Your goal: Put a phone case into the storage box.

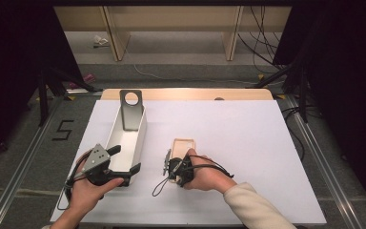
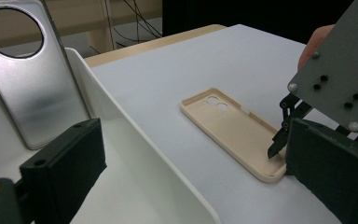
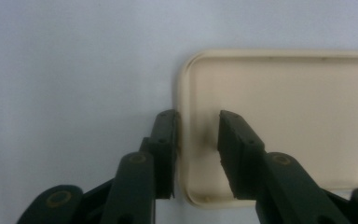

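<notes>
The right gripper [image 3: 196,140] straddled the cream phone case's [image 1: 183,147] near rim, jaws narrow, one outside, one inside; the left gripper [image 1: 126,160] gaped wide over the white bin's [image 1: 140,131] six-o'clock end; bare tabletop [image 1: 248,138] lay toward three o'clock.

The phone case [image 1: 183,144] lying near the middle of the table's front half is a plain cream beige, and the sheet covering the table [image 1: 248,143] is plain white with a strip of pale wood showing along the far edge. The open box [image 1: 126,138] toward the left edge is white, and the phone back cover [image 1: 131,110] propped at its far end is brushed silver-grey. Both grippers are black, the left gripper [image 1: 124,160] topped with a grey plate and the right gripper [image 3: 196,135] showing small brass-coloured rings at its joints, and the sleeve [image 1: 252,205] at the front edge is cream.
</notes>
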